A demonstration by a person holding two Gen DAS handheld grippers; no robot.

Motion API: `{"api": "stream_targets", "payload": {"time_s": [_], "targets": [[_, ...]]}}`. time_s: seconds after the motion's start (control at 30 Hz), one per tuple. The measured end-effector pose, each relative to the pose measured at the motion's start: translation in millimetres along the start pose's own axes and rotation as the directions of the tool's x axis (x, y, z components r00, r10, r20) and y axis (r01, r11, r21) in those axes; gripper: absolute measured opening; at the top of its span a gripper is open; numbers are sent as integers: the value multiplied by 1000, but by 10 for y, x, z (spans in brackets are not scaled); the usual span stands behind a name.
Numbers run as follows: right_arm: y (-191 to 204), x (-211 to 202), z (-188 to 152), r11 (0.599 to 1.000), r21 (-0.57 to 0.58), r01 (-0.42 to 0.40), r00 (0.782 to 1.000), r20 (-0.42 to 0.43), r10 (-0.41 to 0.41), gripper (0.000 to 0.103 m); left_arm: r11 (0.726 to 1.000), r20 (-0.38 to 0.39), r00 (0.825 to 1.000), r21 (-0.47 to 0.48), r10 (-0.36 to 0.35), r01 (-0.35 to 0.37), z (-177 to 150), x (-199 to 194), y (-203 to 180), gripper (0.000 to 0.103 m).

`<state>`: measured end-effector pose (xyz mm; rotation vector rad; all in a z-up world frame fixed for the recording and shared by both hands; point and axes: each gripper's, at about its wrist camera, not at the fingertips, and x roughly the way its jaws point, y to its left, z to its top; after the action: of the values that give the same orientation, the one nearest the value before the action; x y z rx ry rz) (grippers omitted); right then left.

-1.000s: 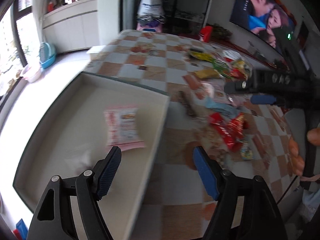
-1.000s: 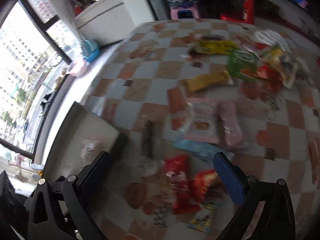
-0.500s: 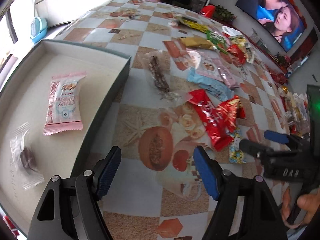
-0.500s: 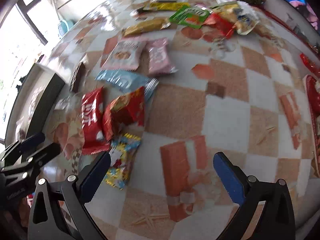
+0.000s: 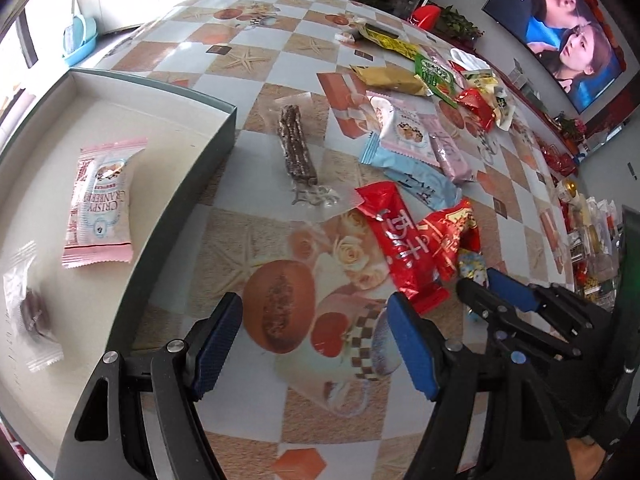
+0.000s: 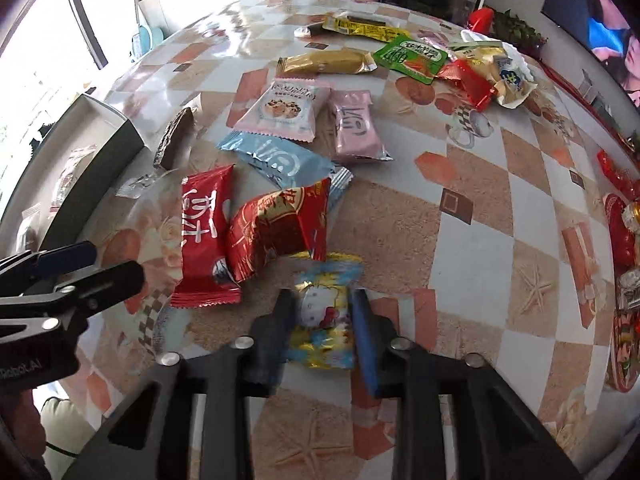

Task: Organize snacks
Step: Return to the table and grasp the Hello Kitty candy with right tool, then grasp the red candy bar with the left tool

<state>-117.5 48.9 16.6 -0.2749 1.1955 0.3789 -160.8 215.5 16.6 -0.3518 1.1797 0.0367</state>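
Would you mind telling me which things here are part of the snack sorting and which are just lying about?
Part of the job:
- grey box, already holding a pink Crispy packet
- yellow cartoon packet, between the right gripper's fingers
- red packets, blue packet, chocolate bar
- left gripper, open, holding nothing

Just lying about:
- television
- blue tub
- potted plant

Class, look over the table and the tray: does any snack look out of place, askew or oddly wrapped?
Most snacks lie scattered on the table, outside the tray. The chocolate bar sits in a clear wrapper that looks torn open. A red packet lies crumpled, overlapping the blue one.
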Motion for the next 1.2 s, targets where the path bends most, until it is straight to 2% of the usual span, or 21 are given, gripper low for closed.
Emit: {"api": "stream_targets", "payload": {"time_s": [0.27, 0.47, 0.63, 0.67, 0.7, 0.73, 0.8, 0.9, 1.07, 1.2], "targets": [[-327, -121, -250, 998, 46, -46, 999, 22, 45, 28, 999, -28, 1000, -35, -10, 9, 153, 140, -251, 78], [-408, -162, -334, 996, 67, -65, 997, 36, 62, 28, 994, -16, 996, -69, 83, -84, 309, 297, -403, 78], [-413, -176, -364, 995, 72, -74, 997, 43, 71, 28, 986, -20, 986, -33, 165, -166, 336, 377, -515, 77], [-426, -180, -375, 994, 75, -78, 996, 44, 74, 28, 982, -14, 982, -4, 187, -187, 321, 383, -548, 71], [-436, -186, -385, 994, 78, -81, 996, 44, 77, 28, 979, -5, 980, 17, 201, -201, 310, 376, -562, 57], [-454, -189, -395, 993, 80, -84, 996, 46, 81, 28, 977, 5, 978, 34, 211, -211, 296, 364, -567, 50], [-480, -198, -409, 993, 82, -87, 995, 49, 83, 28, 977, 12, 979, 57, 204, -204, 272, 337, -545, 25], [-484, -208, -434, 993, 80, -84, 996, 50, 80, 28, 987, 7, 990, 75, 144, -144, 180, 268, -462, 22], [-473, -227, -484, 993, 78, -86, 995, 58, 81, 28, 985, 51, 991, 117, 121, -127, -108, 117, -316, 22], [-499, -263, -487, 988, 97, -124, 991, 63, 118, 28, 992, 59, 996, 104, 60, -66, -256, 17, -183, 22]]}}
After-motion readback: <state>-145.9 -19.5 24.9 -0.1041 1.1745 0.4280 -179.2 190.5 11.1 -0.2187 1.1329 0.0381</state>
